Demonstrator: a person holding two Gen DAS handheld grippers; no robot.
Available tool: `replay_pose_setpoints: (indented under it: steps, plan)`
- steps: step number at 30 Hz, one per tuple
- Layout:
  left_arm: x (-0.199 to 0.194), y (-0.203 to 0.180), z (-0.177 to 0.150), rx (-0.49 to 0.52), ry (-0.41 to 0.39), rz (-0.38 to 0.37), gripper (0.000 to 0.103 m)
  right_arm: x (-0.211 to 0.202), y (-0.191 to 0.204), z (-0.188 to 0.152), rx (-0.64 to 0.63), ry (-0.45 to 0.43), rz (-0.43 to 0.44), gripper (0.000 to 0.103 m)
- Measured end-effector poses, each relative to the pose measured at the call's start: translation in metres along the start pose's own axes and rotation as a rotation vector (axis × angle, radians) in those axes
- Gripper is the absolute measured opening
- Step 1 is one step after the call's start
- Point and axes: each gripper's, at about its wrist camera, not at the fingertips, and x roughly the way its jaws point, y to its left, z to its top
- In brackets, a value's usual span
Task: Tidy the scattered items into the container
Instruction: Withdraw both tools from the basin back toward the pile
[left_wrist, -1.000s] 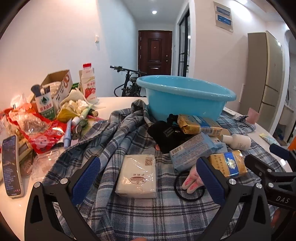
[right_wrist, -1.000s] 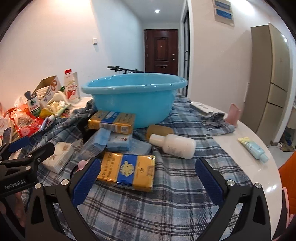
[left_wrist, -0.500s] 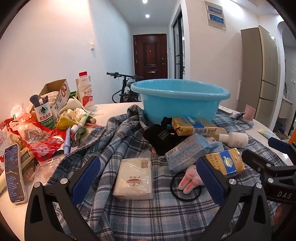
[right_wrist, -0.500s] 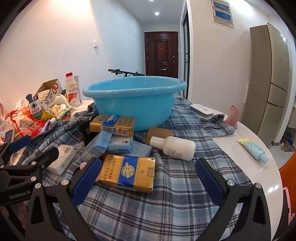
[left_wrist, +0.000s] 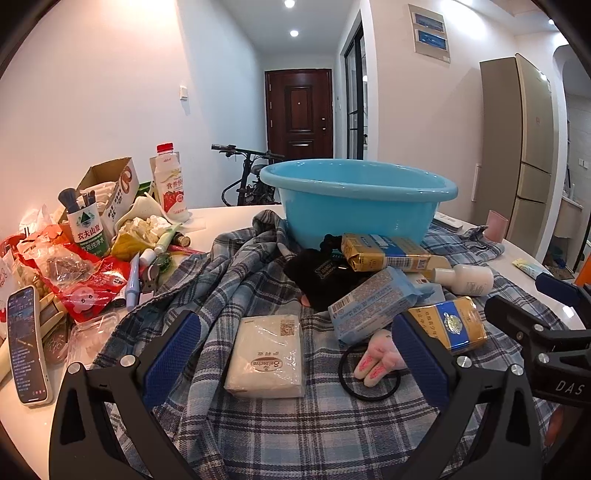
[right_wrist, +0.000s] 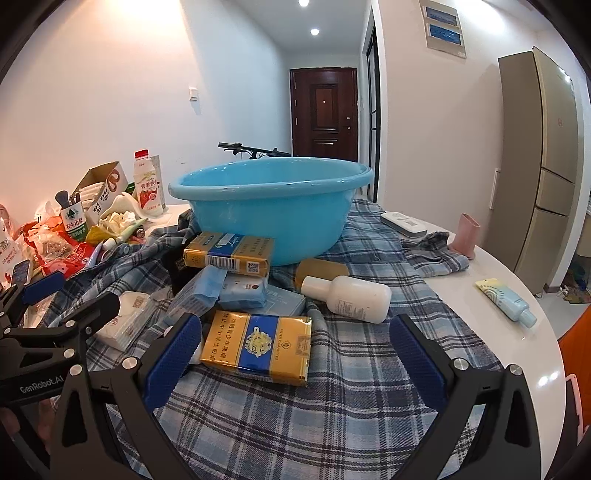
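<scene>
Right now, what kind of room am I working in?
Most likely a home dining area off an entry hall: a front door down the corridor, a fridge to the right, a bicycle behind the cluttered table.

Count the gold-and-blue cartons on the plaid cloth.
2. One gold-and-blue carton lies flat just ahead of the right gripper; the other rests on the pile against the blue basin. More could be hidden under the pile.

White table (right_wrist: 513, 354) bears plaid cloth (right_wrist: 332, 406) (rumpled), phone (left_wrist: 26, 343).
</scene>
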Motion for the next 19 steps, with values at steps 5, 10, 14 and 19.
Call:
replay_pose_setpoints:
  steps: [5,10,14,19]
  plan:
    - [0.0006,0.0002,-0.0004,-0.002,0.004,0.002,0.103,-0.0007,-0.0009,-0.0002,0.002,-0.007,0.002,0.103]
    - [-0.0007,0.0011,-0.0004,-0.006,-0.002,-0.002,0.103,-0.0019,-0.0012,0.0002,0.005,-0.013,0.0,0.103]
    - [-0.0004,0.0014,-0.0001,-0.008,0.002,-0.008,0.103,-0.0037,-0.0016,0.0008,0.01,-0.022,-0.008,0.103]
    - [-0.0029,-0.0015,0.0002,0.004,-0.011,-0.007,0.103,-0.006,-0.0026,0.0008,0.015,-0.033,-0.007,0.103]
